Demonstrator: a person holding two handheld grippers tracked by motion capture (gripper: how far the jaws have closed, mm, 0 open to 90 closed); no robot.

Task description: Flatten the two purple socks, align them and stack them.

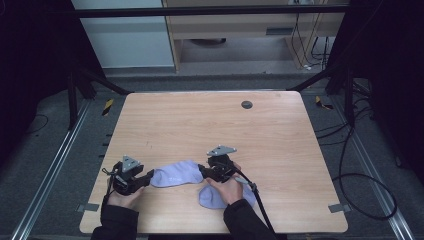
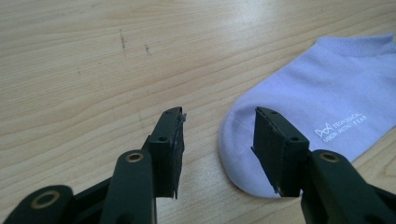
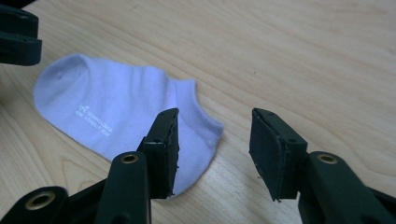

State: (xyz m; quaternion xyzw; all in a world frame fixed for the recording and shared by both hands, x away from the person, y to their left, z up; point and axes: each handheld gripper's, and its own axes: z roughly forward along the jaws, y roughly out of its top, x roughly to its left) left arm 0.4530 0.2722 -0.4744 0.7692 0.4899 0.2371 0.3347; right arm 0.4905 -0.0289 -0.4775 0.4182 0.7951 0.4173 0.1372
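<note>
lavender sock (image 1: 172,174) on table (image 1: 210,125)

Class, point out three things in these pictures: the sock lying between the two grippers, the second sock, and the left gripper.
Sock between the grippers (image 1: 172,173), high view, mid-foot.
Second sock (image 1: 210,197), high view, bare fabric beside the right hand.
Left gripper (image 2: 217,149), left gripper view, gap between its open jaws.

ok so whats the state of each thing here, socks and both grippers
left hand-held gripper: open, jaws at the toe of a sock, gripping nothing
right hand-held gripper: open, at the sock's cuff end
lavender sock: lying flat, unheld
second sock: partly hidden under the right hand
</note>
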